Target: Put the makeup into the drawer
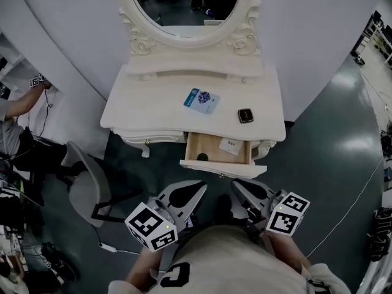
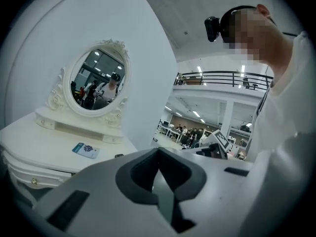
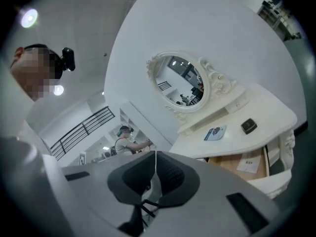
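Grippers: left gripper and right gripper, both jaws closed, empty.
White dressing table: two makeup items on top, a flat blue packet and a small dark square compact.
Open wooden drawer: one, holding one white paper slip and possibly a dark round piece.

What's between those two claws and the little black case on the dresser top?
In the head view, the open drawer lies between the black case and both the left gripper and right gripper; a white slip lies in it.

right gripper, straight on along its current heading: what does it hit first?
Likely the white curved wall beside the mirror: the right gripper looks aimed above the vanity top, with the open drawer off to one side. Depth unclear.
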`<state>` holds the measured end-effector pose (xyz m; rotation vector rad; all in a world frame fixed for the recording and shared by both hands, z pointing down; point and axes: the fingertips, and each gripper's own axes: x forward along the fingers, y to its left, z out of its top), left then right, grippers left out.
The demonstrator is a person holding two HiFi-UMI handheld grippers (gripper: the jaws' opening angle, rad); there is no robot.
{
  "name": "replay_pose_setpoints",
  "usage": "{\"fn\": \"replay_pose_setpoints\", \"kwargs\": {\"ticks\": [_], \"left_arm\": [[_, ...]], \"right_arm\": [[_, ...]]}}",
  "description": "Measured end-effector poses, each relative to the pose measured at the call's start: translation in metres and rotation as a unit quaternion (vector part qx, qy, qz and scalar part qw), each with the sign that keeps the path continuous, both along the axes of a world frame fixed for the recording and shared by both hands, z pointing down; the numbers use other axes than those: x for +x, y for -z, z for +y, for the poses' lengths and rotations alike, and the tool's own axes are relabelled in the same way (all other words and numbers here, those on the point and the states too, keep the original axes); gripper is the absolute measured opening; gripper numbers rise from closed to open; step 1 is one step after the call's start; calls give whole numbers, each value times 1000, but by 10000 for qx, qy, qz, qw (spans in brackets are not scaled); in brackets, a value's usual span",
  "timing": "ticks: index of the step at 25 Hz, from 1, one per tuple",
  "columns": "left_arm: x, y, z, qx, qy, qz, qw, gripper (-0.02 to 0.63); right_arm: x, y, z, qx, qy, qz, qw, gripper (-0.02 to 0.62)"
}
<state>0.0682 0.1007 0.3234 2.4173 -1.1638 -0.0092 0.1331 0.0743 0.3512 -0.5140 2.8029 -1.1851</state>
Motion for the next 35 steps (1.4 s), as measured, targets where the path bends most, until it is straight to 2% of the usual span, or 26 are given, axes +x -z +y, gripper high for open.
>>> {"fn": "replay_pose_setpoints", "kwargs": {"ticks": [4,10,14,19,24,28,35], "left_arm": [[6,-2,-35,-54,130,-87,9999,57],[13,-6,-80,-34,351,-247,9991,57],[11,-6,-96,-84,565,-316,9979,57],[0,-9,-105,-140,775,-458,9958,57],[-19,-11,-108,-143,894,-468,9948,57],[-37,-12,-116,-61,726,-395,9966,57],[-84,-17,-138,-45,110,-149,9998,57]], "right_arm": [[3,-8,-28,443,270,415,9978,28],[4,-25,-78,455,603,637,9951,28],[4,-31,-106,2,747,437,9962,28],[-6,-51,-126,-376,794,636,9941,28],[-25,-74,-141,-1381,531,360,9883,28],[-35,-89,-150,-1732,237,410,9837,28],[-72,-106,-164,-2088,-417,635,9750,28]]}}
